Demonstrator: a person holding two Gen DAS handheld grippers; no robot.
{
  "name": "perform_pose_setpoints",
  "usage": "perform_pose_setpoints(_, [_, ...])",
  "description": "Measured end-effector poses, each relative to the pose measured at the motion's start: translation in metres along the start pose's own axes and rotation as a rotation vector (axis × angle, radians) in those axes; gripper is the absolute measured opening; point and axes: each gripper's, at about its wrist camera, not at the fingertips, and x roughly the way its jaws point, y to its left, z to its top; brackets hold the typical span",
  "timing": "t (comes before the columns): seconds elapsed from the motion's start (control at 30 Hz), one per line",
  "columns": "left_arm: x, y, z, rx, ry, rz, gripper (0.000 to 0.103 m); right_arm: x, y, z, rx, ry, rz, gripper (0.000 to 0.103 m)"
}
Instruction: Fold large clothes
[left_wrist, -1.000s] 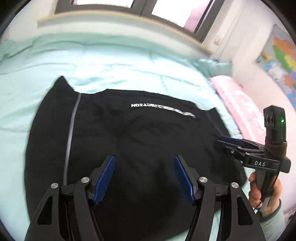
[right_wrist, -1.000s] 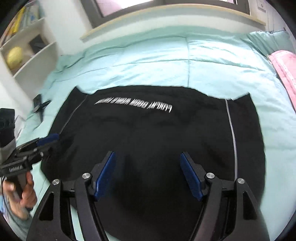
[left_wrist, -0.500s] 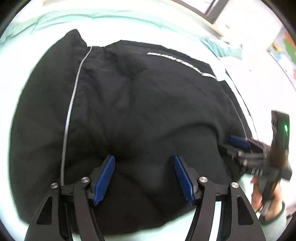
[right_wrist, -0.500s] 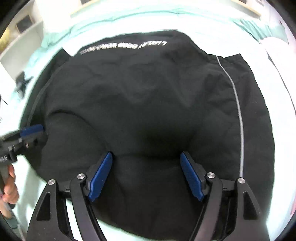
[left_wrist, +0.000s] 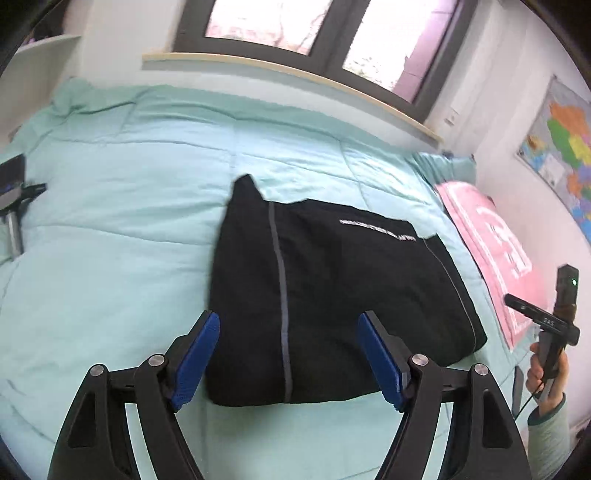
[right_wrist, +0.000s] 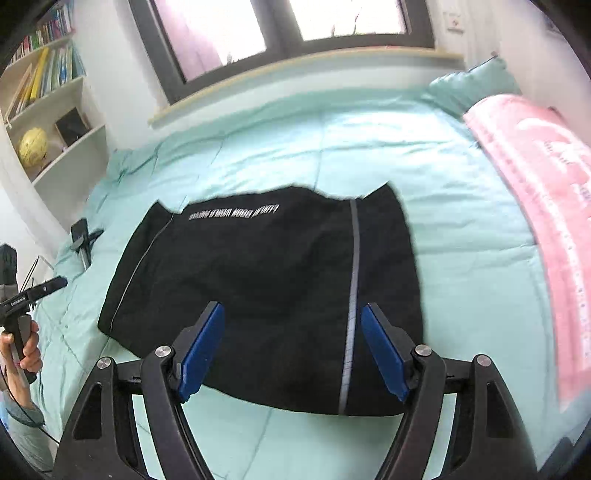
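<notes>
Hovering over the near edge of a folded black garment (left_wrist: 351, 295) with the left gripper (left_wrist: 288, 321), blue pads (left_wrist: 195, 354) spread wide after just opening further, gripping nothing and not pressing on the cloth. Holding the right gripper (right_wrist: 292, 308) the same way over the garment's near right part, jaws standing wide after opening a little more, nothing caught between them.

Seeing the garment resting flat on a mint-green quilt (left_wrist: 110, 258) – folded into a rough rectangle, running from near the middle of the bed to just short of its near edge. Showing white lettering (right_wrist: 232, 214) along the far edge and grey piping (left_wrist: 280, 314) running front to back near each side, with a small pointed corner sticking up at the far left in the left wrist view.

Catching the right hand (left_wrist: 546, 369) at the right edge of the left wrist view, wrapped around its gripper's handle beside the garment's right side. Catching the left hand (right_wrist: 22, 347) at the left edge of the right wrist view, apart from the garment's left side.

Leaving a pink towel (left_wrist: 491, 251) lying along the right side of the bed, just beside the garment but not touching it. Leaving a small black device (right_wrist: 83, 236) on the quilt's left edge, well apart. Facing a window (right_wrist: 277, 29) beyond the bed, a wall map (left_wrist: 561, 147) to the right and a bookshelf (right_wrist: 48, 92) with a yellow globe (right_wrist: 33, 147) to the left.
</notes>
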Motion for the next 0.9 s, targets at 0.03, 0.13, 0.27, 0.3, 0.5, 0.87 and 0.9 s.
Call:
perform_pose_setpoints(0.03, [0.0, 0.0, 0.0, -0.005, -0.001, 0.006, 0.078, 0.0, -0.002, 0.004, 0.003, -0.015, -0.001, 0.079])
perform_pose_setpoints(0.13, [0.017, 0.013, 0.013, -0.021, -0.005, 0.011, 0.078, -0.01, -0.017, 0.013, 0.017, -0.073, -0.009, 0.079])
perform_pose_setpoints(0.27, [0.046, 0.033, 0.019, -0.091, 0.008, -0.025, 0.078, -0.003, -0.037, 0.018, 0.046, -0.116, 0.009, 0.084])
perform_pose_setpoints(0.3, [0.053, 0.038, 0.02, -0.107, 0.014, -0.033, 0.078, 0.002, -0.042, 0.018, 0.053, -0.116, 0.002, 0.086])
perform_pose_setpoints(0.5, [0.114, 0.067, 0.022, -0.205, 0.097, -0.096, 0.078, 0.056, -0.081, 0.015, 0.126, -0.029, -0.037, 0.086])
perform_pose_setpoints(0.87, [0.2, 0.089, 0.022, -0.362, 0.265, -0.285, 0.078, 0.156, -0.147, -0.004, 0.352, 0.165, 0.179, 0.086])
perform_pose_setpoints(0.9, [0.204, 0.087, 0.022, -0.365, 0.274, -0.304, 0.078, 0.16, -0.148, -0.005, 0.355, 0.174, 0.194, 0.086])
